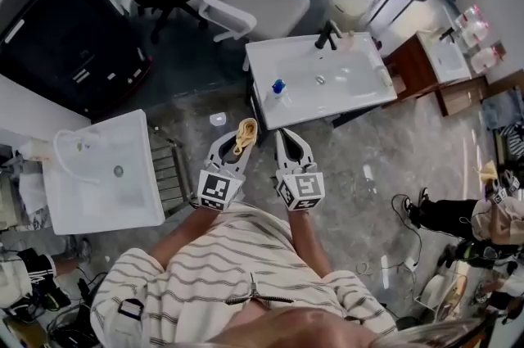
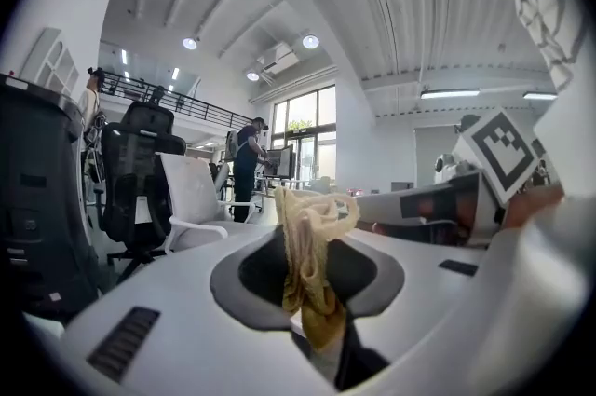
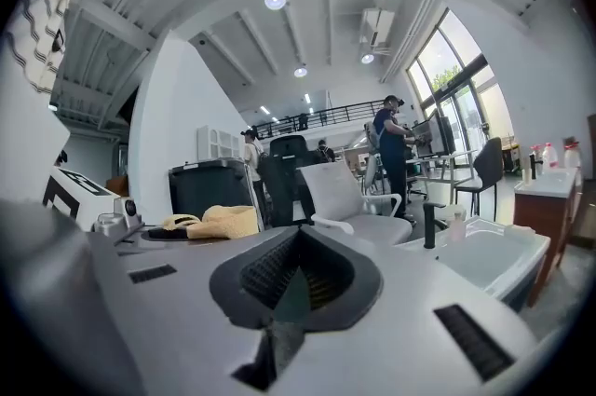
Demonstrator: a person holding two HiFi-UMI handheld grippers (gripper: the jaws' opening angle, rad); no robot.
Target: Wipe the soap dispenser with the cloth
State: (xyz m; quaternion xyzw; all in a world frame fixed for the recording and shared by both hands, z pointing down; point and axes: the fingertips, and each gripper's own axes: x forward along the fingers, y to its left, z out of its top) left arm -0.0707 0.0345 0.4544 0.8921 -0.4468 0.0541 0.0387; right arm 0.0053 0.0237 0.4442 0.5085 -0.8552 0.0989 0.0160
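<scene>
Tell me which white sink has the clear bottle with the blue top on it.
The middle white sink, the one with the black tap; the clear blue-topped bottle stands at its near left corner.

Right gripper [image 3: 296, 278]: jaws together, nothing between them. Left of the jaws, close: bunched yellow cloth [image 3: 219, 222]. Behind it, a black bin [image 3: 209, 189]. Straight ahead past the tips: white chair [image 3: 349, 194], with a dark chair behind it. Right of the jaws: white sink [image 3: 503, 259] with a black tap [image 3: 429, 225] and a small bottle [image 3: 455, 223] just beside the tap. Person [image 3: 396, 152] standing far off, ahead-right.
</scene>
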